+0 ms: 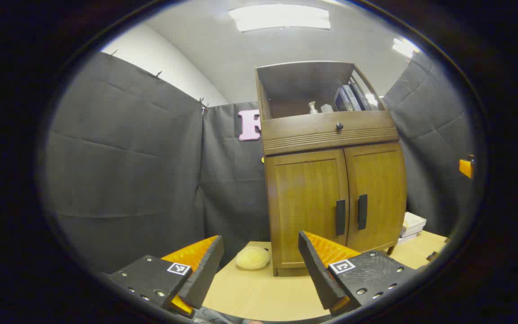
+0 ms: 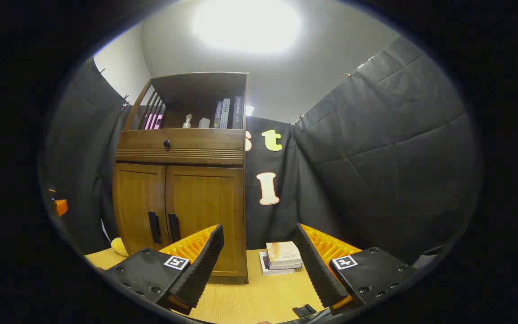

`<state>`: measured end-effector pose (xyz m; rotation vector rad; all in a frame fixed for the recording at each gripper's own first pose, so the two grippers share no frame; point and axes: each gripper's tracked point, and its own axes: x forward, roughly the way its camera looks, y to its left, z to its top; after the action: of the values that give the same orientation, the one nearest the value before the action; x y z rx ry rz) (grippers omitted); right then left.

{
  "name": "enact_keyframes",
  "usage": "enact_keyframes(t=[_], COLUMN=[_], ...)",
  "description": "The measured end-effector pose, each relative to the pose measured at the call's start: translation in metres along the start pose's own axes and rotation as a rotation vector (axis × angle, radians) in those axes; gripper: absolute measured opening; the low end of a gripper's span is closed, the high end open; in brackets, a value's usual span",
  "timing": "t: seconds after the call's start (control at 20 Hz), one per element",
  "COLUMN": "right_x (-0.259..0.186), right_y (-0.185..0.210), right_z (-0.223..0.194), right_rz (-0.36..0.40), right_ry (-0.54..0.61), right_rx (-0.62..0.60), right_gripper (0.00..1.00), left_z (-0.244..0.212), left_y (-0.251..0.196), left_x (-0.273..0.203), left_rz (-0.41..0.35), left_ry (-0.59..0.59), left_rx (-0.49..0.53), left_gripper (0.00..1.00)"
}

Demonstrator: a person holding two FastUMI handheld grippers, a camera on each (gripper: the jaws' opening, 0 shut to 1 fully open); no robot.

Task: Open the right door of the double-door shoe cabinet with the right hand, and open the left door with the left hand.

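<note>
Tongs of the left gripper (image 1: pixel 259 270): spread, nothing held, hung above the pale wooden tabletop (image 1: pixel 263 297). Yellow fluffy ball (image 1: pixel 252 258): laid just beside the brown wooden double-door shoe cabinet (image 1: pixel 331 180), both doors shut. Tongs of the right gripper (image 2: pixel 259 265): spread, nothing pinched, well apart from the cabinet.

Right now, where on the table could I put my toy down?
Bare table lies in front of the cabinet, beside the yellow sponge. It is crowded to the cabinet's right, where the stacked books sit.
</note>
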<state>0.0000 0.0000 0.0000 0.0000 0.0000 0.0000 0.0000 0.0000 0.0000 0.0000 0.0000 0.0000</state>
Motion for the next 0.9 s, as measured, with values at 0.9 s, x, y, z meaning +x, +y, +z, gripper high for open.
enact_keyframes(t=[0.9], right_x=[0.01], right_y=[0.017], right_z=[0.0], right_rz=[0.022], right_ry=[-0.012], right_rx=[0.005], right_gripper=[0.99], left_z=[0.005], left_y=[0.001], left_x=[0.002], left_rz=[-0.015], left_ry=[-0.03], left_rx=[-0.003], left_gripper=[0.95])
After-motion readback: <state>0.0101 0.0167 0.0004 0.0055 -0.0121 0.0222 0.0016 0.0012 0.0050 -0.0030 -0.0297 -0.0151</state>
